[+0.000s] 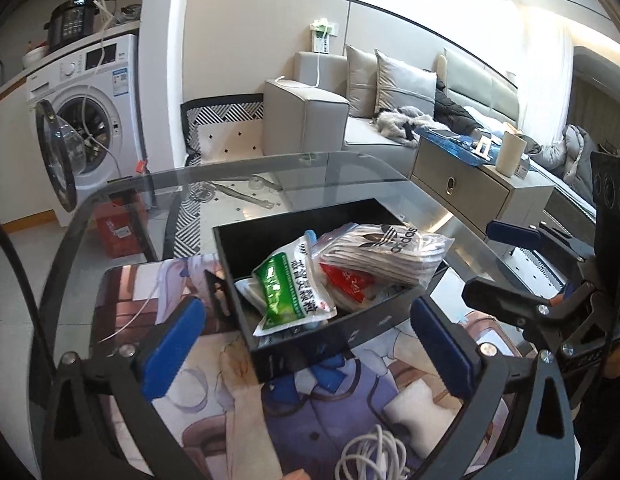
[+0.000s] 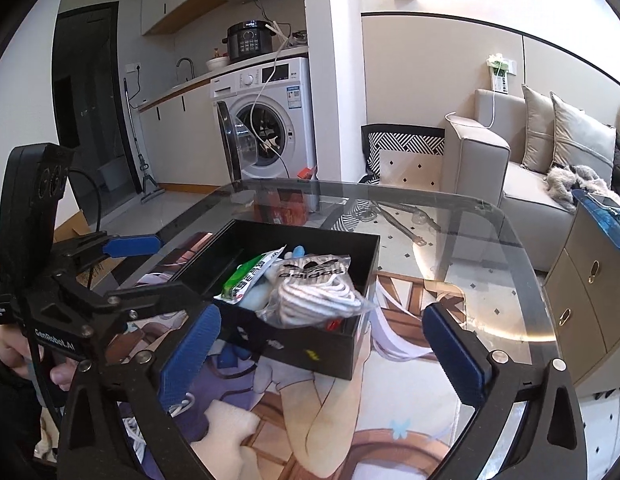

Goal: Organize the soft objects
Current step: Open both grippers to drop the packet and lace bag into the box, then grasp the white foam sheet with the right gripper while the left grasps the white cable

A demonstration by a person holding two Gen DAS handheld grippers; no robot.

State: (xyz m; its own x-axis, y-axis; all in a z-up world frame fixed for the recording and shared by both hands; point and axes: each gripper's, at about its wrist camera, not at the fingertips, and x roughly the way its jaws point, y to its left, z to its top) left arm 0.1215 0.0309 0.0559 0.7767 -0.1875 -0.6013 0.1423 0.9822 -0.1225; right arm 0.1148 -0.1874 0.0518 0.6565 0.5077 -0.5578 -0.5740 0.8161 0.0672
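Both the left gripper and right gripper stood wide apart, gripping nothing; the black box on the glass table contained the Adidas sock bag and green-white packet

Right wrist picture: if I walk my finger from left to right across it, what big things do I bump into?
Left gripper → washing machine → black box on the glass table → sofa → cabinet.
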